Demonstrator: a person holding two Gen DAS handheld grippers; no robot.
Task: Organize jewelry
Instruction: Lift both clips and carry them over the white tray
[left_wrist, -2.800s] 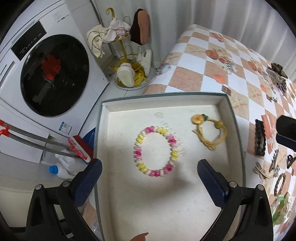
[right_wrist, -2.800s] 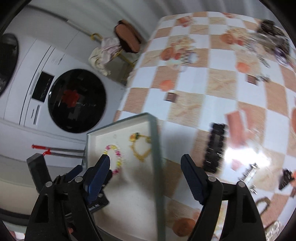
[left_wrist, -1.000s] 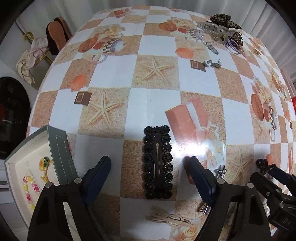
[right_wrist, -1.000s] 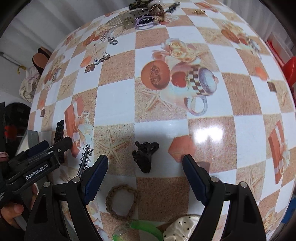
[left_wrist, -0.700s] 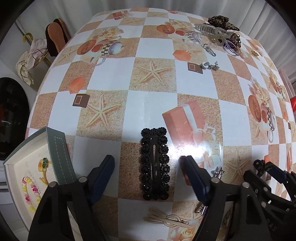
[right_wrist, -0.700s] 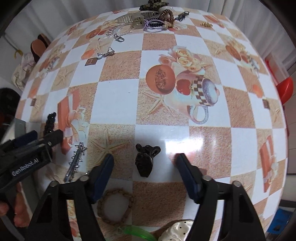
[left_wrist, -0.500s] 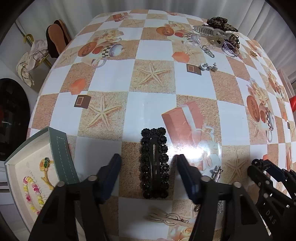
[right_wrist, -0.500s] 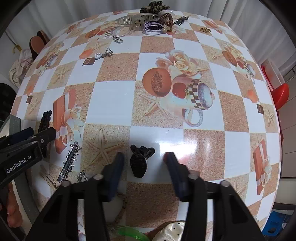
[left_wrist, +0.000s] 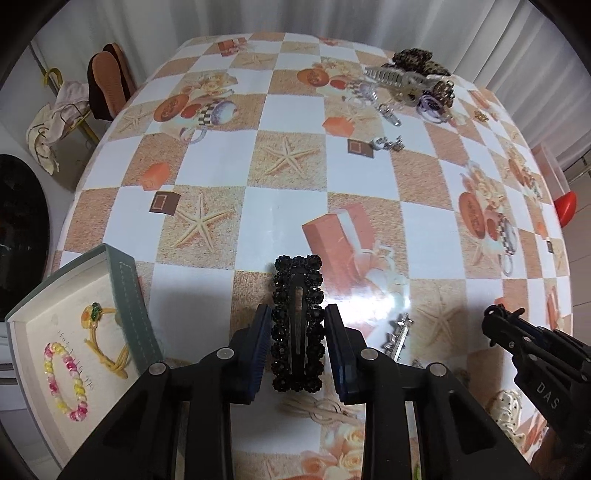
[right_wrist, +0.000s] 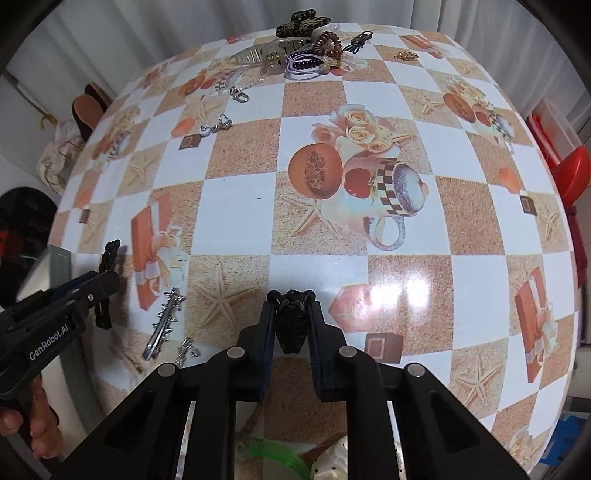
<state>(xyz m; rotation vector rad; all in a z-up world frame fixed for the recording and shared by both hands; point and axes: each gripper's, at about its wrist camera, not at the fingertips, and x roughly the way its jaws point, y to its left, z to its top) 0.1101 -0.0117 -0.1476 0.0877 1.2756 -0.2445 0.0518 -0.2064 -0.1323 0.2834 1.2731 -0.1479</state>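
A long black beaded hair clip lies on the checked tablecloth. My left gripper is shut on it, a pad against each long side. A small black claw clip sits between the pads of my right gripper, which is shut on it. A grey-rimmed tray at the left table edge holds a pink-and-yellow bead bracelet and a yellow cord bracelet. The right gripper also shows in the left wrist view, and the left gripper in the right wrist view.
A silver clip and a small chain lie between the grippers. A pile of hair claws and ties sits at the far table edge. A green item and a cream dotted one lie near me.
Both grippers have closed from wide open: the left onto the black beaded hair clip, the right onto the black claw clip. Both moved slightly forward over their clips.
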